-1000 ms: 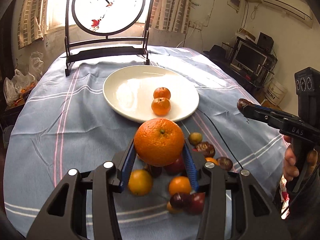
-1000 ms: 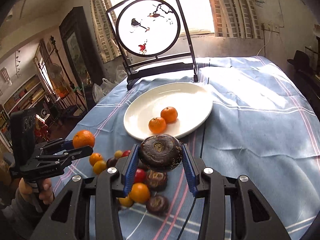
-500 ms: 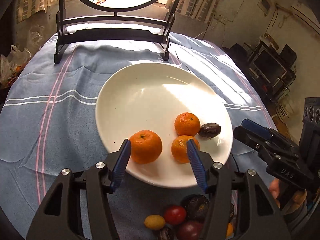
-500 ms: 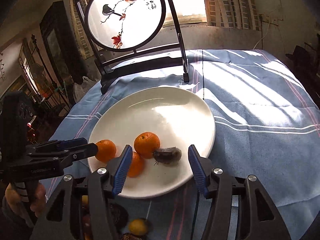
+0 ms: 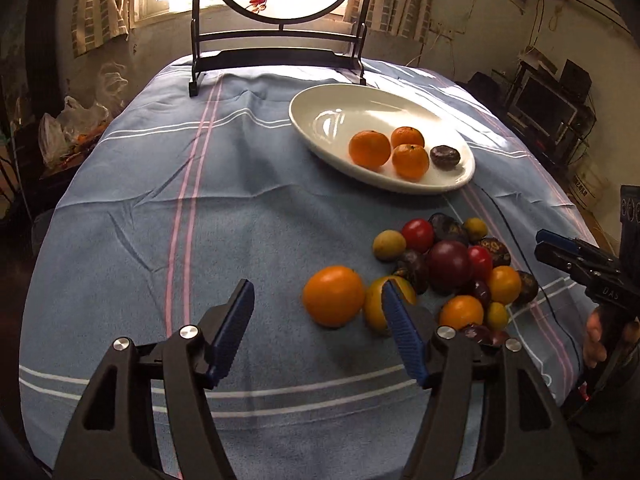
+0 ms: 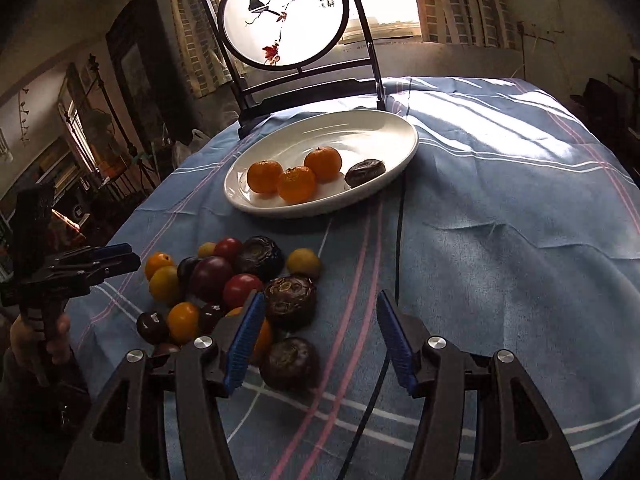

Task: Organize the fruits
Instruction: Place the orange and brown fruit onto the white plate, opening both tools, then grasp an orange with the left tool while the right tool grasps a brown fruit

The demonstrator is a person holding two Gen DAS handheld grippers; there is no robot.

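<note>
Sunlight striped the blue cloth [image 5: 224,216] covering the bench, with the white plate [image 5: 320,108] as landmark holding three tangerines and one dark fruit. Short of the plate lay the heap of loose fruit [image 5: 448,264]. The left gripper [image 5: 318,334] had its jaws spread and empty; the big orange [image 5: 334,295] lay between them, nearer the right-hand jaw and touching a yellow fruit [image 5: 384,300]. A careless closing would likely nudge that neighbour and roll the heap. The right gripper [image 6: 320,336] also stood spread and empty, with dark fruits [image 6: 290,302] by its left-hand jaw.
</note>
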